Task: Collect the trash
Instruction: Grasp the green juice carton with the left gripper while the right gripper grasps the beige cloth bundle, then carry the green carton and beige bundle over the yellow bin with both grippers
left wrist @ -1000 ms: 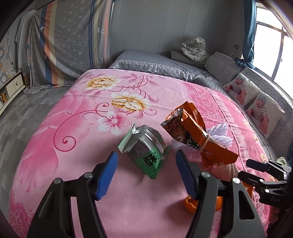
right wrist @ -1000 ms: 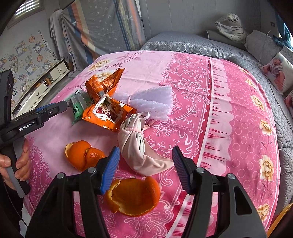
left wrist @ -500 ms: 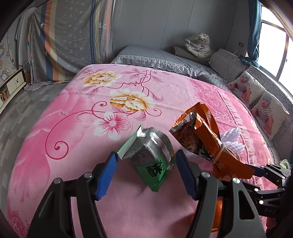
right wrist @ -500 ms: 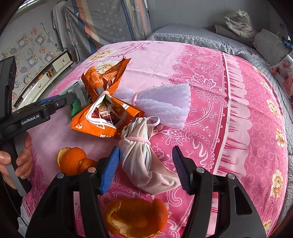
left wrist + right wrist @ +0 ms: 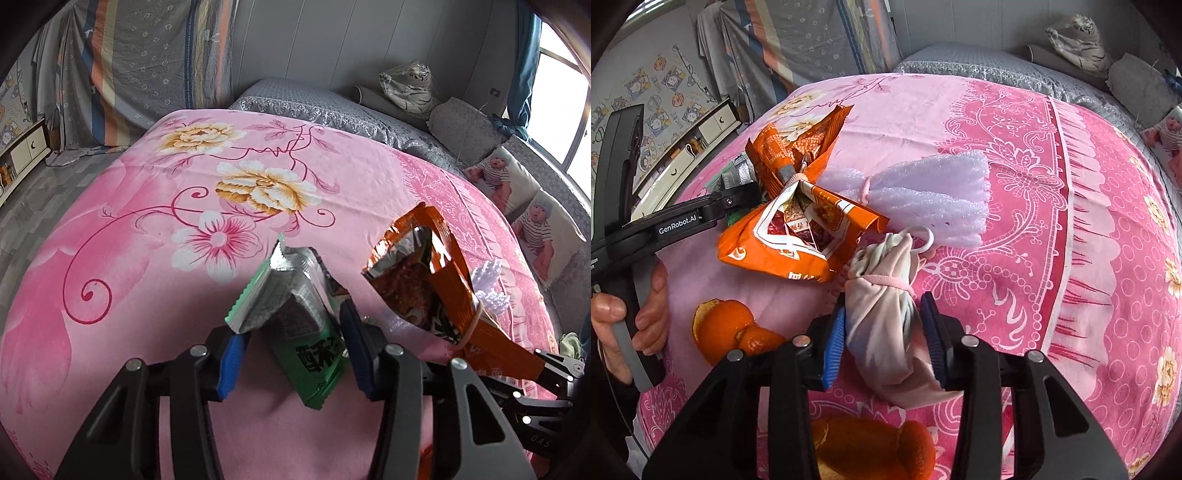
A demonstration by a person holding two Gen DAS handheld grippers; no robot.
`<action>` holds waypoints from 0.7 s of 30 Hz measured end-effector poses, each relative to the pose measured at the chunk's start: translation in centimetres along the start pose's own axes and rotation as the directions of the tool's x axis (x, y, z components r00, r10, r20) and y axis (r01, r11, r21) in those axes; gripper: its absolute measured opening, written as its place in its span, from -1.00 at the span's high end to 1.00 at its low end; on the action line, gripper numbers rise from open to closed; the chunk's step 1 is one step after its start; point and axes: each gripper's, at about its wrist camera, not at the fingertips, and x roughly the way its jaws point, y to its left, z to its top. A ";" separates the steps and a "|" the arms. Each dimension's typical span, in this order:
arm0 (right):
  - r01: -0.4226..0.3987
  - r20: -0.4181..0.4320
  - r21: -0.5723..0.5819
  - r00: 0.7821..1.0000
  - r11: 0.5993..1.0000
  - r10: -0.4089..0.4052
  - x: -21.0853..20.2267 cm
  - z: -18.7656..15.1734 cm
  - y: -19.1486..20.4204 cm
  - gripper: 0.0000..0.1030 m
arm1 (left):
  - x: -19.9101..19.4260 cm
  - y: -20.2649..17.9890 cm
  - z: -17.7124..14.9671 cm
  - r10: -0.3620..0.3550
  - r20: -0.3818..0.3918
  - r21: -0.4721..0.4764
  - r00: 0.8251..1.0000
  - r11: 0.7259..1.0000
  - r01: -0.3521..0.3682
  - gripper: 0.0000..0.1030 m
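On the pink floral bedspread (image 5: pixel 1015 122), the right gripper (image 5: pixel 882 339) pinches a pink cloth bundle (image 5: pixel 886 332) tied with a band, both blue pads against its sides; orange peel (image 5: pixel 875 450) lies nearest the camera, with more peel (image 5: pixel 727 328) to the left. The left gripper (image 5: pixel 291 347) closes on a green snack wrapper (image 5: pixel 310 343), its pads touching the wrapper's edges. Just beyond lie an orange snack bag (image 5: pixel 798 225) and white foam wrap (image 5: pixel 923 195), touching each other.
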 end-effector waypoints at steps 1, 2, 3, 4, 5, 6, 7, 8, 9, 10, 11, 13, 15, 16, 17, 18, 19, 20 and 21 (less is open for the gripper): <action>-0.003 0.003 0.001 1.000 1.000 0.003 0.0 0.0 0.0 0.41 | -0.1 0.1 0.0 -0.001 0.008 -0.001 1.000 1.000 0.001 0.23; -0.001 0.006 -0.004 1.000 1.000 0.001 0.0 0.0 0.1 0.42 | -0.3 0.0 0.1 0.001 0.017 0.004 1.000 1.000 -0.001 0.28; 0.001 0.007 -0.007 1.000 1.000 -0.001 0.0 -0.1 0.2 0.43 | -0.4 -0.1 0.1 0.004 0.025 0.011 1.000 1.000 -0.004 0.31; -0.002 0.008 -0.002 1.000 1.000 0.002 0.0 -0.2 0.2 0.46 | -0.5 -0.2 0.1 0.004 0.030 0.013 1.000 1.000 -0.005 0.31; -0.004 0.008 0.001 1.000 1.000 0.004 0.0 -0.2 0.1 0.47 | -0.6 -0.2 0.2 0.002 0.033 0.013 0.999 1.000 -0.002 0.33; -0.006 0.008 0.002 1.000 1.000 0.006 -0.1 -0.1 0.1 0.50 | -0.7 -0.2 0.1 0.000 0.036 0.011 0.999 1.000 0.000 0.35; -0.010 0.013 0.006 1.000 1.000 0.010 -0.2 -0.1 0.0 0.52 | -0.8 -0.2 0.2 -0.003 0.039 0.009 0.999 1.000 0.002 0.36; -0.013 0.018 0.013 1.000 1.000 0.013 -0.4 -0.2 -0.1 0.53 | -0.9 -0.2 0.2 -0.004 0.043 0.008 0.999 1.000 0.004 0.37; -0.013 0.019 0.016 1.000 1.000 0.013 -0.5 -0.1 -0.1 0.54 | -1.1 -0.2 0.2 -0.005 0.048 0.006 0.999 1.000 0.005 0.37; -0.012 0.022 0.017 1.000 1.000 0.011 -0.7 -0.1 -0.2 0.54 | -1.5 -0.1 0.3 -0.009 0.054 0.004 0.998 1.000 0.009 0.38; -0.011 0.025 0.021 1.000 1.000 0.011 -0.9 -0.1 -0.2 0.55 | -1.9 -0.2 0.3 -0.009 0.064 0.005 0.998 1.000 0.009 0.38; -0.016 0.032 0.029 0.999 0.999 0.015 -1.5 -0.1 -0.3 0.55 | -2.7 -0.1 0.4 -0.006 0.086 0.009 0.996 1.000 0.006 0.38; -0.015 0.046 0.033 0.999 0.999 0.013 -2.2 -0.1 -0.2 0.55 | -3.6 -0.1 0.5 -0.006 0.103 0.011 0.995 1.000 0.005 0.38; -0.014 0.055 0.036 0.998 0.999 0.012 -2.7 -0.1 -0.2 0.55 | -4.0 -0.1 0.5 -0.012 0.110 0.009 0.994 1.000 0.011 0.38; -0.021 0.064 0.038 0.998 0.999 0.018 -3.1 0.0 -0.1 0.55 | -4.5 -0.1 0.6 -0.018 0.116 0.008 0.993 1.000 0.017 0.38; -0.028 0.072 0.036 0.997 0.999 0.026 -3.6 0.0 0.1 0.55 | -5.0 -0.2 0.5 -0.020 0.125 0.010 0.992 1.000 0.019 0.38; -0.031 0.083 0.034 0.996 0.999 0.028 -4.2 0.0 0.3 0.55 | -5.5 -0.2 0.5 -0.023 0.133 0.012 0.991 1.000 0.022 0.38; -0.032 0.096 0.030 0.995 0.999 0.029 -4.8 0.0 0.6 0.55 | -6.0 -0.3 0.5 -0.028 0.140 0.012 0.990 1.000 0.026 0.38; -0.037 0.107 0.020 0.994 0.999 0.035 -5.4 0.0 1.0 0.55 | -6.4 -0.2 0.4 -0.030 0.146 0.011 0.989 1.000 0.029 0.38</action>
